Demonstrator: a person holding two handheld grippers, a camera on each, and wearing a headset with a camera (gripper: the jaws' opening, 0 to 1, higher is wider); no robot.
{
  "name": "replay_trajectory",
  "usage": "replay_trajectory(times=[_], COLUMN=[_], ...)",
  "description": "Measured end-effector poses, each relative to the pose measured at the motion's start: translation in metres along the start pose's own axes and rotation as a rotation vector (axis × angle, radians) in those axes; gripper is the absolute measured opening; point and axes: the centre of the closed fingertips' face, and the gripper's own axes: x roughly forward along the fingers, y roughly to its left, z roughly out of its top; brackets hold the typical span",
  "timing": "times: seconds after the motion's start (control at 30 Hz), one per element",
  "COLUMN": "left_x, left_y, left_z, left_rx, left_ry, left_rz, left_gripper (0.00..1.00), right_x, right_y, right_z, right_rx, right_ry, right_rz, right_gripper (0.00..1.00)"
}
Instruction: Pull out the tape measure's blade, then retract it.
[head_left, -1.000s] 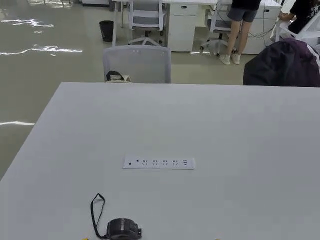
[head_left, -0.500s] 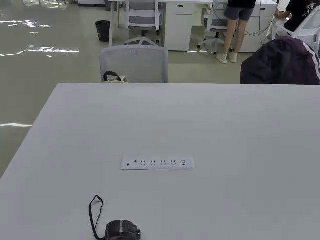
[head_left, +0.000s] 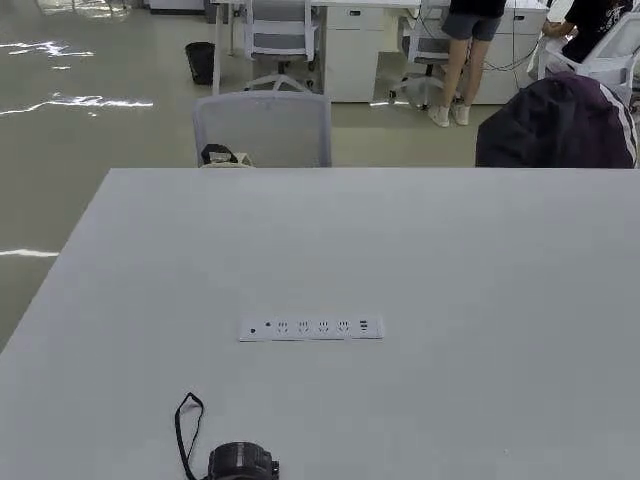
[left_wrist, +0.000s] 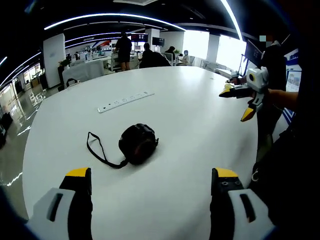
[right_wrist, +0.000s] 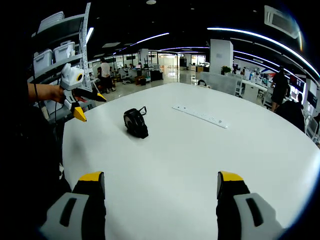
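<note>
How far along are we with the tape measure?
Done: nothing yet. The tape measure lies on the table with no blade drawn out, and its strap is loose beside it.
In hand: nothing. The left tongs and right tongs are both open and clear of it.
Left: grip it, pull the blade out, then retract it.

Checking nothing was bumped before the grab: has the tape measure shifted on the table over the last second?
No. The tape measure sits the same way below and left of the power strip; only the camera drifted.
</note>
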Motion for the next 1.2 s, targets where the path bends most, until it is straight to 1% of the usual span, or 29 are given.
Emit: replay_trajectory(times=[0.13,0.23,0.33,0.83,1.07,1.2], left_x=[-0.0005,-0.0012,-0.0011,0.0001,-0.0002,0.0016], left_y=[0.0007,0.0003,0.0013,0.0026,0.0011,0.0036], left_z=[0.0004,0.0042,0.0049,0.0006,0.0018,-0.0015], left_rx=[-0.005,0.0,-0.003,0.015,0.021,0.022], left_ry=[-0.005,-0.013,-0.015,-0.001,-0.002,-0.003], left_rz=[0.002,0.005,0.006,-0.001,-0.001,-0.002], left_gripper=[0.99,0.99,0.99,0.99,0.99,0.99], right_x=[-0.0015,-0.0021,-0.0027,-0.0023,-0.002,-0.0025], right_y=[0.0002,0.0005,0.0002,0.0005,0.0001,0.0002], right_z=[0.0012,0.0009,0.0008,-0.0014,-0.0009,-0.0005], right_rx=[0.0,0.0,0.003,0.011,0.009,0.007], right_ry=[-0.003,-0.002,0.0,0.007,0.004,0.009], right_rz=[-0.001,-0.001,-0.003,-0.005,-0.006,-0.008], right_gripper=[0.95,0.95,0.95,0.95,0.95,0.94])
